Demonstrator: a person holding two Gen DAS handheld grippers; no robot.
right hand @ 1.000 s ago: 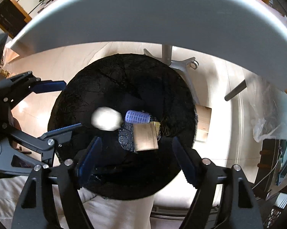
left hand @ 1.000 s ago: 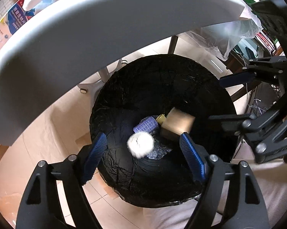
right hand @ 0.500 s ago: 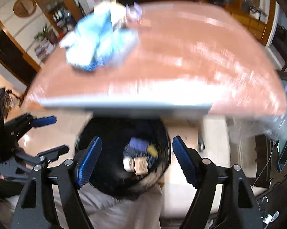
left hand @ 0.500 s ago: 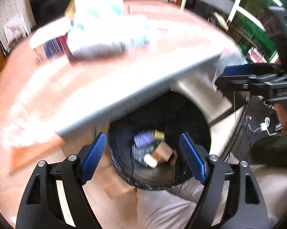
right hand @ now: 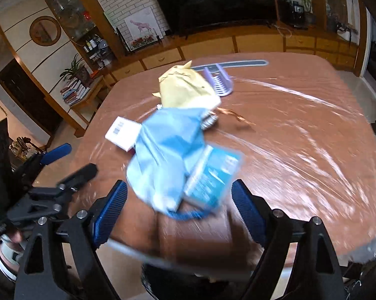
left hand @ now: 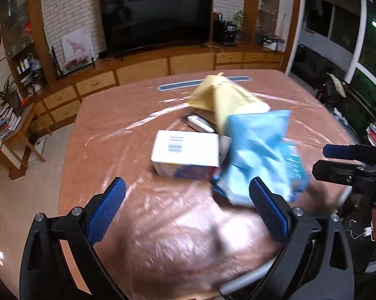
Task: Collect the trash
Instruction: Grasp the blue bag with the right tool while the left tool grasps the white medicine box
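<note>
Both grippers hang over the near edge of a brown, film-covered table (left hand: 128, 115). My left gripper (left hand: 188, 210) has its jaws opening, with nothing between them. The jaws of my right gripper (right hand: 179, 210) are opening too, and nothing is gripped; the blue plastic bag (right hand: 168, 150) lies on the table just beyond its fingertips. The pile there also holds a teal packet (right hand: 213, 172), a white barcoded box (left hand: 185, 150) and a yellow padded envelope (left hand: 225, 97). In each wrist view the other gripper shows at the side: right gripper (left hand: 322, 160), left gripper (right hand: 79, 158).
A purple comb-like item (right hand: 220, 80) and a brown wrapper (right hand: 235, 117) lie behind the pile. A grey slot (left hand: 203, 83) runs along the table's far side. A side table with books (left hand: 7, 122) stands at the left, and a TV on low cabinets (left hand: 158, 17) behind.
Both grippers have risen from above the black bin with trash in it to over the tabletop. The bin has dropped out of view. Both pairs of jaws stand wider.
</note>
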